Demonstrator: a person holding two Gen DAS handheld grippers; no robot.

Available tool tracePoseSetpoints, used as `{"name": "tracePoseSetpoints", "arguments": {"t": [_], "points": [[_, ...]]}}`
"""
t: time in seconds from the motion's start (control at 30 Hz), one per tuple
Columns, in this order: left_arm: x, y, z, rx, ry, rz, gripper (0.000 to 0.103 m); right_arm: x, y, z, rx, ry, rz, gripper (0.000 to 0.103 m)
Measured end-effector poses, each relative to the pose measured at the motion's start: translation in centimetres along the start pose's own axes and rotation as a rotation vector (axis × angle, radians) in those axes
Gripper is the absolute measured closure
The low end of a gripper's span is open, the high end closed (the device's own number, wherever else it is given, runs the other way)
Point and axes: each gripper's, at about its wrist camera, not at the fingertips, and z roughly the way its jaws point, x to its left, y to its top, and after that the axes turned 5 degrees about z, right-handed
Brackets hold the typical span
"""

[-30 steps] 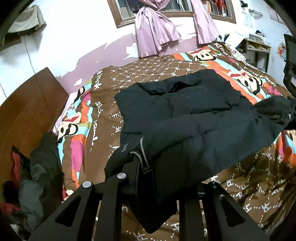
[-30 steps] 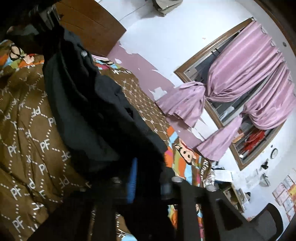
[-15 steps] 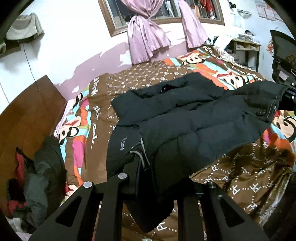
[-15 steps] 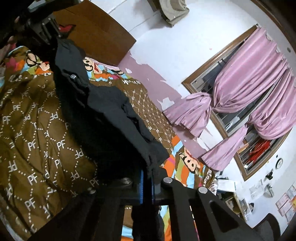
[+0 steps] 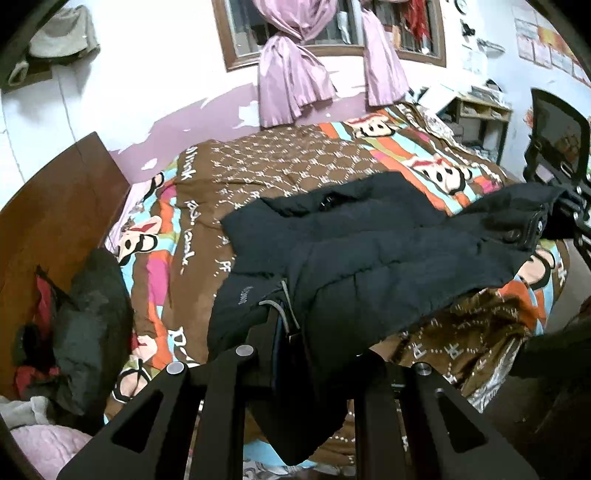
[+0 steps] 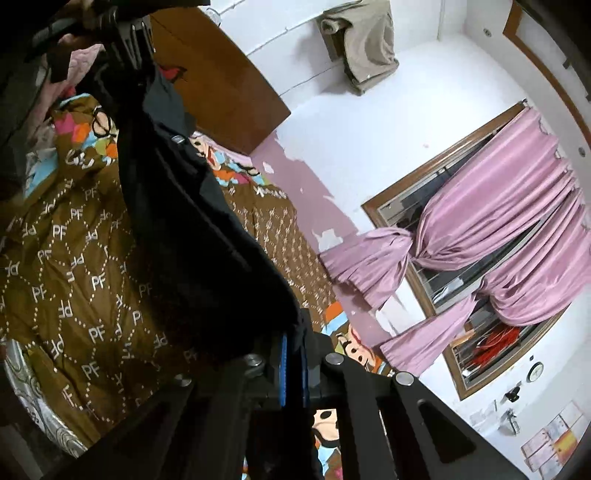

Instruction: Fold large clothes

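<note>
A large black padded jacket [image 5: 373, 254] hangs stretched over the bed, its far end still lying on the brown patterned bedspread [image 5: 280, 162]. My left gripper [image 5: 291, 332] is shut on the jacket's near hem beside a grey drawcord. At the right edge of the left wrist view my right gripper [image 5: 565, 218] pinches the other corner, next to a snap button. In the right wrist view the right gripper [image 6: 293, 354] is shut on the jacket [image 6: 192, 229], which runs up and left to the left gripper [image 6: 129, 33].
A wooden headboard [image 5: 55, 206] stands on the left with a heap of dark and red clothes [image 5: 81, 317] below it. Pink curtains [image 5: 295, 77] hang at the window behind the bed. A desk [image 5: 476, 110] and a black chair [image 5: 557, 125] stand at the right.
Both grippers have risen and drawn back from the bed, lifting the jacket's near edge and pulling it taut between them. The right gripper's jaws have closed tighter on the fabric.
</note>
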Motion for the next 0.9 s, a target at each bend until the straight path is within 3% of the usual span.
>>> {"name": "tracePoseSetpoints", "arguments": {"t": [0.23, 0.57, 0.9], "points": [[2.1, 4.3, 4.9, -0.003, 0.029, -0.040, 0.089, -0.9, 1.3, 6.1, 0.051, -0.015, 0.013, 0.098], [7.8, 11.2, 14.7, -0.061, 0.074, -0.102, 0.089, -4.4, 2.0, 21.5, 0.111, -0.116, 0.112, 0.098], [11.8, 13.6, 27.1, -0.022, 0.080, -0.161, 0.089, -3.6, 0.1, 35.2, 0.181, -0.150, 0.156, 0.098]]}}
